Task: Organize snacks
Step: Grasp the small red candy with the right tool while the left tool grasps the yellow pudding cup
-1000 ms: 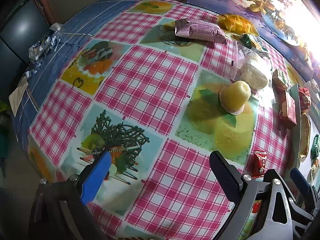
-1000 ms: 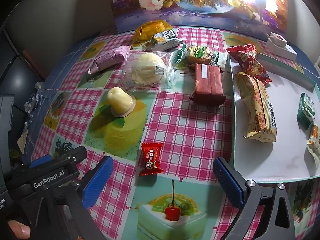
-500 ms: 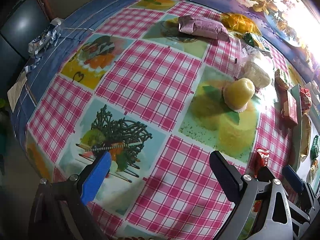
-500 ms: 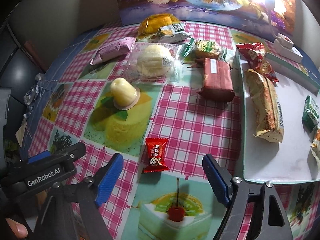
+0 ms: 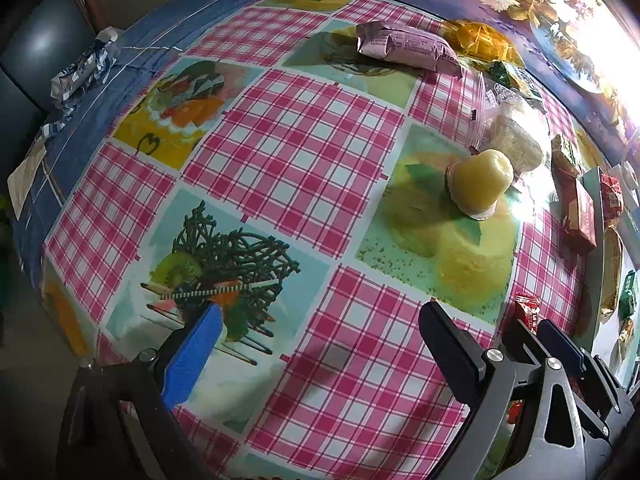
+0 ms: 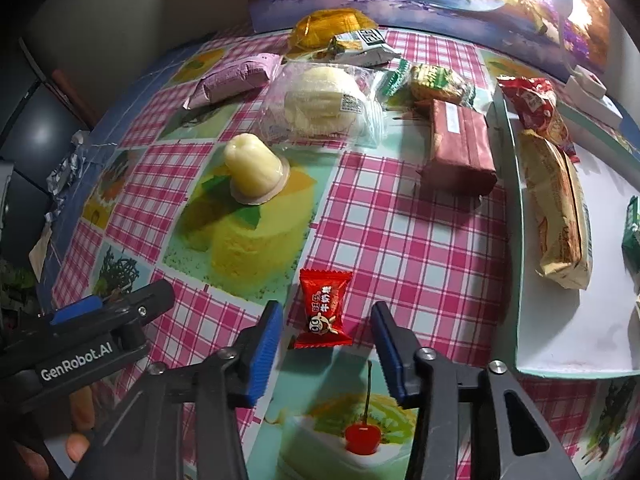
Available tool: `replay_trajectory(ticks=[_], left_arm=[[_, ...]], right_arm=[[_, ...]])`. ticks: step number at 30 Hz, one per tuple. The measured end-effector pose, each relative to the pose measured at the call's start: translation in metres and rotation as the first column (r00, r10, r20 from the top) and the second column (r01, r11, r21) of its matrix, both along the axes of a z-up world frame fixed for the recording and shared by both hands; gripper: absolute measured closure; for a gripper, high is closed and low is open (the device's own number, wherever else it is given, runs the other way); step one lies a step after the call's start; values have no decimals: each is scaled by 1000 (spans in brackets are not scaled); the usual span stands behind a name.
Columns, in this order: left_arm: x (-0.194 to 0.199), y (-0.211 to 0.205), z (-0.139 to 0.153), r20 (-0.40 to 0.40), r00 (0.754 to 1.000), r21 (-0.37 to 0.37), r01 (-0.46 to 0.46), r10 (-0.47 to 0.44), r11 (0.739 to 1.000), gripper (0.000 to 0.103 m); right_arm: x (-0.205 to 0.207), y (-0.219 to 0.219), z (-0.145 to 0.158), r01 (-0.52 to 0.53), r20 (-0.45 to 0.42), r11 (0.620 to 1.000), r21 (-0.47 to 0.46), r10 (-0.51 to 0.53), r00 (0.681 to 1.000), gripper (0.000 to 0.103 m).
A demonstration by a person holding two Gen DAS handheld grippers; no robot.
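A small red candy packet [image 6: 325, 307] lies flat on the checked tablecloth. My right gripper [image 6: 326, 340] is open, its blue pads on either side of the packet's near end, not touching it. The packet also shows in the left wrist view [image 5: 527, 312], behind the right gripper's fingers [image 5: 560, 344]. My left gripper [image 5: 316, 344] is open and empty above the cloth, left of the right one. A yellow jelly cup [image 6: 254, 170] stands upside down further back. A white tray [image 6: 600, 320] at the right holds a long beige packet [image 6: 562, 212] and a red bag [image 6: 536, 108].
Further back lie a brown bar [image 6: 460, 146], a bun in clear wrap [image 6: 324, 106], a pink packet [image 6: 236, 80], a green-gold packet [image 6: 438, 80], a white-green packet [image 6: 360, 46] and a yellow bag [image 6: 328, 26]. A flowered board stands behind them. The table edge drops off at the left.
My right gripper has moved forward and down to the red candy packet and its jaws have narrowed around it. The left gripper has barely shifted.
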State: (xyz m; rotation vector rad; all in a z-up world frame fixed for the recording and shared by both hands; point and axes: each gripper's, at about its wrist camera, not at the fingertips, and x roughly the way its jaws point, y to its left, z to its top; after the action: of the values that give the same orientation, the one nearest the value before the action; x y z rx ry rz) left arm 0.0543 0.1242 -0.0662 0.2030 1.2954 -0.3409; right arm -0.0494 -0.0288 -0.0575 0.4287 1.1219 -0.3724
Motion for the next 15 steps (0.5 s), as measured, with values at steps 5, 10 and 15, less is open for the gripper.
replay_trajectory(ticks=[5,10,15], left_arm=[[1,1,-3,-3,1000,-5,-3,3,1000,4],[3,3,-5,-5,1000,-8,2,-2,1000,4],[2,3,-5,-11,1000,-13,4,-4,1000,4]], right_arm=[[6,3,-1,-18,-2,1000,-22,18,1000,61],[9,6,-1,-33,-12,998,-45,33,999,72],[10,4,-3,-30,-24,997,-68,29,999,76]])
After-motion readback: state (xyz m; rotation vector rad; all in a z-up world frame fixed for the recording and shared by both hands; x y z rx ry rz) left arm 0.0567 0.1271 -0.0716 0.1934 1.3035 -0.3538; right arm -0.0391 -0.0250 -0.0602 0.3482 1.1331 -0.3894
